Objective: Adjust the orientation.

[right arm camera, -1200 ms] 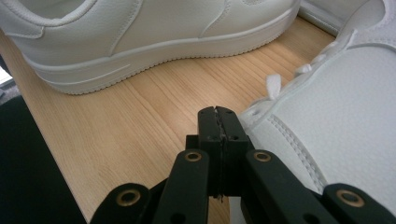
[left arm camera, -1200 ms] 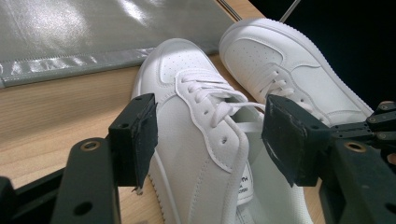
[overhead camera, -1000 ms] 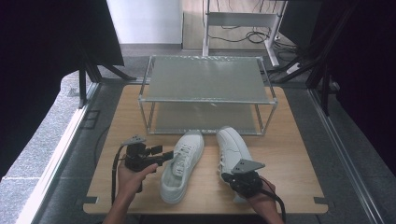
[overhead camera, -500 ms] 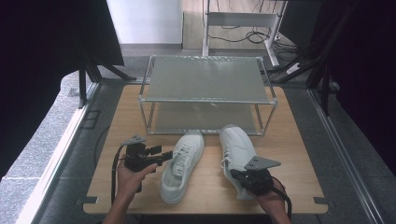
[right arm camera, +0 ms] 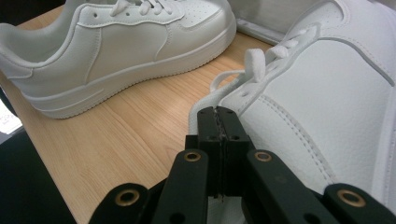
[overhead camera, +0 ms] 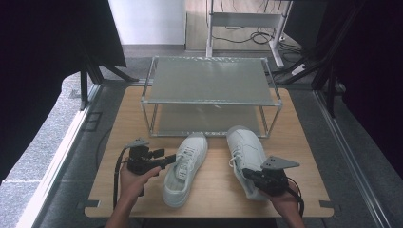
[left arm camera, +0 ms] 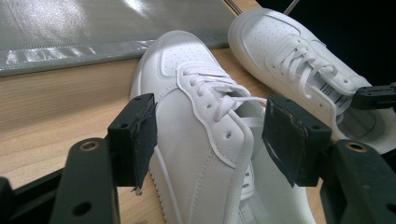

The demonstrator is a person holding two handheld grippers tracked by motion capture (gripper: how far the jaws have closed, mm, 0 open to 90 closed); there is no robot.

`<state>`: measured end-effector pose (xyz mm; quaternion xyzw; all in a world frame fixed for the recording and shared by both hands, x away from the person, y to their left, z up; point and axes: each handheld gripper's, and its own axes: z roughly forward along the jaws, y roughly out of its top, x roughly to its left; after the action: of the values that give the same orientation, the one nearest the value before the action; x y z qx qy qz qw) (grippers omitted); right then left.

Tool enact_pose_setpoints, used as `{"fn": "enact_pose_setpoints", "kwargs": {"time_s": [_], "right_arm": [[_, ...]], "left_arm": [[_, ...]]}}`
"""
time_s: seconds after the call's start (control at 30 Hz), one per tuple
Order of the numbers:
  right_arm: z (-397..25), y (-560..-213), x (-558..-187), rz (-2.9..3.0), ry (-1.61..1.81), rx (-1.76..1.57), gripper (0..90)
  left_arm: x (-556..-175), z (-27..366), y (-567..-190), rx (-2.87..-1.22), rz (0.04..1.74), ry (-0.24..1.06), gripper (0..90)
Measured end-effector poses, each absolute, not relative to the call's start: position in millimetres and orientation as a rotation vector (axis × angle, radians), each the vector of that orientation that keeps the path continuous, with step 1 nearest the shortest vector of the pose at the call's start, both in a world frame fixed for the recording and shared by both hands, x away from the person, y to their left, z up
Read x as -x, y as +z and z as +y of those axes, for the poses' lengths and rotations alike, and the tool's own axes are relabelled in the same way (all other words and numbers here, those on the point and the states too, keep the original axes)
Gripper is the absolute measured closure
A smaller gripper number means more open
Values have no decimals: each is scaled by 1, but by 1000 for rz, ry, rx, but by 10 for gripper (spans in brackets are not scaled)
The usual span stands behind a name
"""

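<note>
Shoes lie side by side on the bench [overhead camera: 119, 114] before the rack [overhead camera: 209, 92]: the left claw [left arm camera: 210, 140] gapes around the left shoe [overhead camera: 184, 168], while the right claw [right arm camera: 219, 121], now slid back toward the right shoe's [overhead camera: 247, 152] heel, looks pinched closed, suggesting a grip is forming.

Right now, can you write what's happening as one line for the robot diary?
left gripper: open, jaws around left shoe | right gripper: shut, at right shoe, hold unclear | rack: bare
</note>
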<state>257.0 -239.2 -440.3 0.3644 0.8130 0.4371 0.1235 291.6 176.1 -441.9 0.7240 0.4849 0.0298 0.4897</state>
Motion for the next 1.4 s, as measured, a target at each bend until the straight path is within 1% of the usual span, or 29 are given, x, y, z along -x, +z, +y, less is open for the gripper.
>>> {"fn": "enact_pose_setpoints", "kwargs": {"time_s": [0.2, 0.27, 0.37, 0.43, 0.53, 0.63, 0.67, 0.77, 0.87, 1.13, 1.27, 1.3, 1.4], "right_arm": [[-252, -438, -259, 2360, 1284, -1112, 891], [-256, -439, -259, 2358, 1256, -1138, 868], [-265, -442, -259, 2352, 1237, -1165, 875], [-272, -444, -259, 2332, 1229, -1182, 900], [-284, -446, -262, 2304, 1177, -1216, 900], [-307, -452, -268, 2258, 1176, -1298, 900], [-307, -452, -268, 2258, 1176, -1298, 900], [-319, -457, -271, 2254, 1244, -1323, 900], [-314, -455, -269, 2257, 1214, -1300, 900], [-288, -433, -254, 2258, 1245, -1173, 900], [-265, -439, -242, 2335, 1224, -1101, 900], [-265, -439, -242, 2335, 1224, -1101, 900], [-255, -451, -234, 2361, 1131, -1088, 900]], "left_arm": [[-292, 174, -444, -1766, 1177, 70, 358], [-292, 173, -444, -1771, 1178, 65, 358], [-292, 172, -445, -1774, 1176, 65, 358], [-292, 172, -445, -1773, 1178, 65, 358], [-292, 172, -445, -1772, 1178, 65, 358], [-292, 172, -445, -1772, 1179, 66, 359], [-292, 173, -445, -1772, 1179, 65, 359], [-293, 172, -445, -1773, 1180, 63, 359], [-292, 172, -445, -1775, 1178, 62, 359], [-292, 175, -443, -1757, 1177, 59, 359], [-291, 176, -442, -1752, 1175, 60, 359], [-291, 176, -442, -1752, 1176, 60, 359], [-292, 176, -442, -1757, 1175, 58, 360]]}}
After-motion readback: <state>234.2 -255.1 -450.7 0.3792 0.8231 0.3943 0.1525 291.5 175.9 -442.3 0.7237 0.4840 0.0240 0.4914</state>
